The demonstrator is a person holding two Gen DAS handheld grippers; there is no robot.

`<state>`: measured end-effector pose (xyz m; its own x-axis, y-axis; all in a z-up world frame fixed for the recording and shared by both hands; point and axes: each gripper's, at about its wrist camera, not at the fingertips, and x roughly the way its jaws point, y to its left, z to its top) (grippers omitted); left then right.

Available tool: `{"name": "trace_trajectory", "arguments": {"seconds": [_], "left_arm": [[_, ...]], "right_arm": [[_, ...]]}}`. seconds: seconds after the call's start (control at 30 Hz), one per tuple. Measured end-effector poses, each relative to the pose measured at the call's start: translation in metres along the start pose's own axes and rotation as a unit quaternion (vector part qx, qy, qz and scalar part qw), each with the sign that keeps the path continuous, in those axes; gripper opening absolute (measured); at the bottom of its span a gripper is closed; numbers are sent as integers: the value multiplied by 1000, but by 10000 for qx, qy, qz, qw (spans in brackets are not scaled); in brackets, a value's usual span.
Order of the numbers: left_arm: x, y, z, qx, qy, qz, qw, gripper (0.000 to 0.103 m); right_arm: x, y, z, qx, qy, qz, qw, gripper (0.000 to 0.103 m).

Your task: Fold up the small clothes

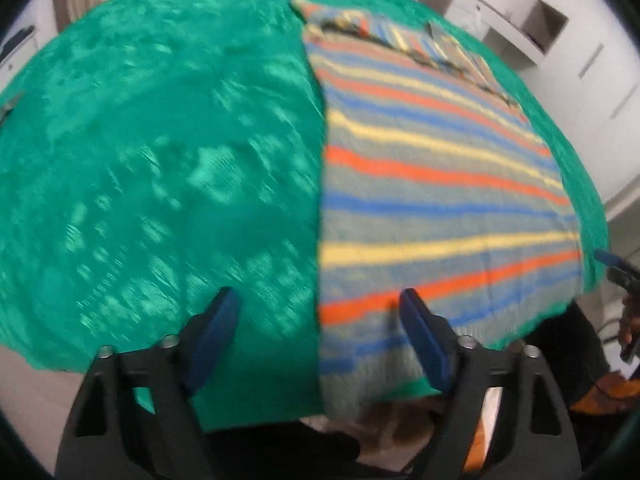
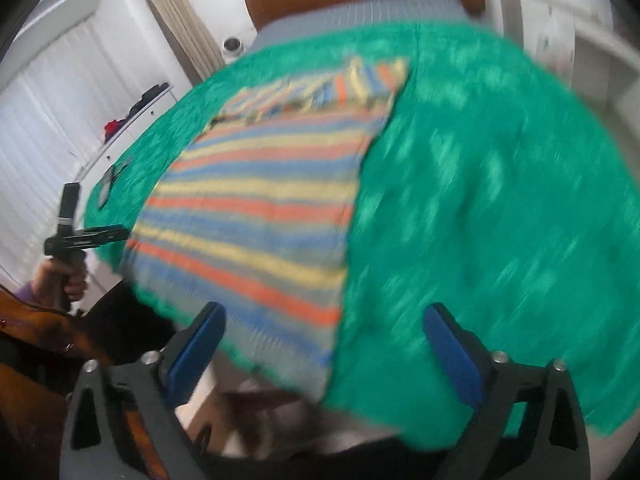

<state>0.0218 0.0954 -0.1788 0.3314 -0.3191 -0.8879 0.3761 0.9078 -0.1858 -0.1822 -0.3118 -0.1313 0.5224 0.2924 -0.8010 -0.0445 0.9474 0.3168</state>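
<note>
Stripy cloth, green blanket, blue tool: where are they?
Stripy cloth (image 1: 440,168), left wrist view, its middle.
Green blanket (image 1: 160,160), left wrist view, bare part.
Left tool (image 1: 316,308), left wrist view, between its fingertips.

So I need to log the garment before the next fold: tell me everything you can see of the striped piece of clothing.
The striped garment lies flat on the green cloth, a soft knit-looking fabric with grey-blue ground and orange, yellow and blue stripes running across it. Its long sides look straight, as if already folded in. At the far end a folded part shows stripes running another way. Its near edge hangs slightly over the bed's edge. Nothing grips it; both views are blurred, so finer detail cannot be told.
</note>
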Motion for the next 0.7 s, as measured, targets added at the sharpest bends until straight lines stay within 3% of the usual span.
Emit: {"name": "trace_trajectory", "arguments": {"seconds": [0.1, 0.23, 0.3, 0.33, 0.43, 0.47, 0.5, 0.6, 0.7], "left_arm": [[5, -16, -8, 453, -12, 304, 9985, 79], [10, -15, -10, 375, 43, 197, 9991, 68], [9, -11, -13, 302, 79, 150, 9994, 54], [10, -10, -13, 263, 106, 126, 9995, 49], [10, -6, -14, 128, 219, 39, 9997, 15], [10, -6, -14, 95, 277, -102, 9995, 6], [8, -7, -17, 102, 272, -114, 9995, 5], [-2, -8, -19, 156, 271, -231, 9992, 3], [-24, -1, -15, 43, 204, -587, 9981, 3]], "right_arm": [[19, -4, -7, 191, 251, 269, 9991, 77], [40, -15, -8, 553, 504, 446, 9962, 57], [46, -16, -7, 606, 597, 453, 9953, 47], [47, -15, -7, 601, 624, 466, 9951, 37], [48, -11, -4, 581, 730, 492, 9944, 13], [50, -8, -3, 562, 742, 480, 9945, 10], [48, -6, -2, 534, 772, 492, 9944, 6], [40, -1, 0, 575, 743, 547, 9941, 4], [22, 0, 7, 740, 563, 776, 9926, 4]]}}
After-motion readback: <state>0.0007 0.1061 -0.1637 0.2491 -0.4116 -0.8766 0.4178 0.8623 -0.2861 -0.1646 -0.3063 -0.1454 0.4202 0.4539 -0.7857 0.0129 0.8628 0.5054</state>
